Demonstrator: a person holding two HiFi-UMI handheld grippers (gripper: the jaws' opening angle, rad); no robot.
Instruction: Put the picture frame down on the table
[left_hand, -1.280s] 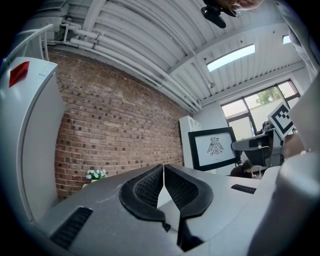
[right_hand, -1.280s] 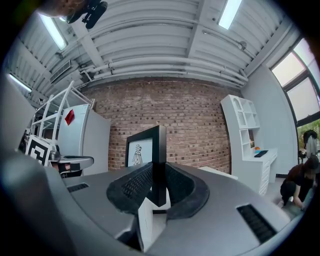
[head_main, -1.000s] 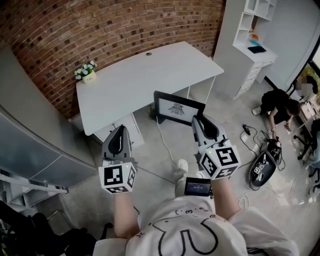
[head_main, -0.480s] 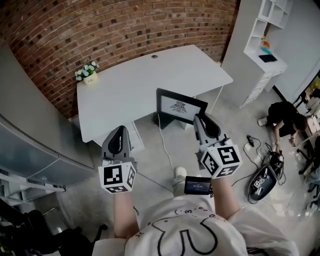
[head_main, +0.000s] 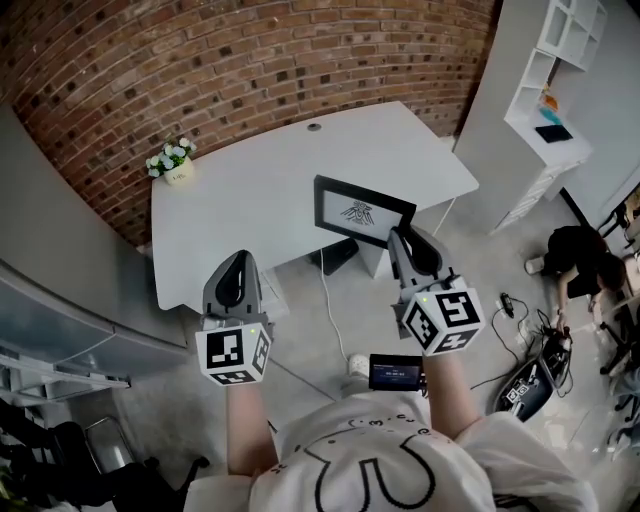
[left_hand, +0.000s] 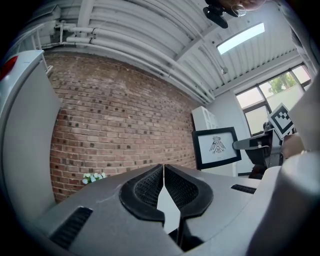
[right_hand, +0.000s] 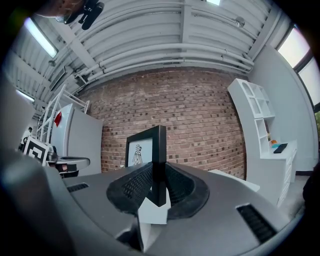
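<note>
A black picture frame (head_main: 362, 211) with a white print of a dark bird-like figure hangs upright in the air, over the near edge of the white table (head_main: 260, 180). My right gripper (head_main: 405, 232) is shut on the frame's right edge; in the right gripper view the frame (right_hand: 150, 145) stands edge-on between the pads. The left gripper view shows the picture frame (left_hand: 216, 147) off to the right. My left gripper (head_main: 238, 272) is shut with nothing in it, and sits by the table's near left edge.
A small pot of white flowers (head_main: 172, 163) stands at the table's far left corner, against the brick wall. A white shelf unit (head_main: 560, 110) is at the right. A person (head_main: 585, 255) crouches on the floor at the right among cables and a black device (head_main: 525, 392).
Both grippers and the frame have moved forward toward the table; the frame now overlaps the table's near edge instead of hanging over the floor in front of it.
</note>
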